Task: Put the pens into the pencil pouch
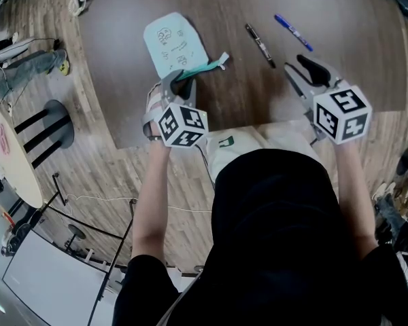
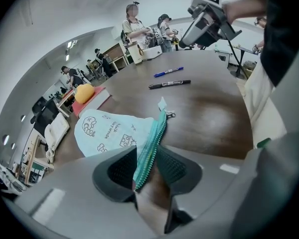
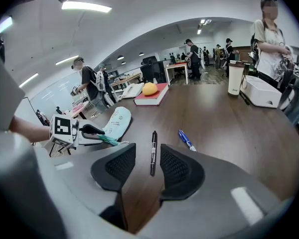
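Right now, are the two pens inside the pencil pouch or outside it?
Outside. The black pen and the blue pen lie on the table, apart from the pencil pouch.

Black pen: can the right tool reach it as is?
Probably yes. The right tool stands open, aimed along the black pen, which lies bare on the table ahead of its jaws. The blue pen lies apart; nothing sits between tool and pen.

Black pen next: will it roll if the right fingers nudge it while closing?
Probably; the black pen looks slim and round, lying loose on the smooth table, so a nudge may roll it. Stiff-looking and light, it should lift without sagging.
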A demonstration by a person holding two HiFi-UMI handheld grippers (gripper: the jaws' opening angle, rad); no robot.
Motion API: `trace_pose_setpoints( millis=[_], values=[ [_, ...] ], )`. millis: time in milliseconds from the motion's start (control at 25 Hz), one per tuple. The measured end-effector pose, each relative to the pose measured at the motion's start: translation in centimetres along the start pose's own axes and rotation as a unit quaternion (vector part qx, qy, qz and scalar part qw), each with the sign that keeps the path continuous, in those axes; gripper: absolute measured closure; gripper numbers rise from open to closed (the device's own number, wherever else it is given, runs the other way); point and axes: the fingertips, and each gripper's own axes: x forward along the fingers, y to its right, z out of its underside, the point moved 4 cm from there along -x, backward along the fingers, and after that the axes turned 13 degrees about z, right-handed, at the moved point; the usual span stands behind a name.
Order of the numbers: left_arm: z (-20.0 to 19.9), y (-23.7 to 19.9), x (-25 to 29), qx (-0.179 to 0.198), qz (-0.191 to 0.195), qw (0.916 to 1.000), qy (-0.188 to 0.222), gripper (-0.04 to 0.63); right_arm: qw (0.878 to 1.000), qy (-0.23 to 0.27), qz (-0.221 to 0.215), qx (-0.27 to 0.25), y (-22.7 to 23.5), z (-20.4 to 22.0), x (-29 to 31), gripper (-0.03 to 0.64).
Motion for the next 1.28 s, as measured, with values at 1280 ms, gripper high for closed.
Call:
trace_pose_setpoints(
  millis=[1280],
  values=[
    [1.0,-0.4,1.5,-0.007,0.038,0.9991,-0.016,0.558,1.000,0.005,0.001,0.008,-0.3,0.4,0.5,0.454]
  ],
)
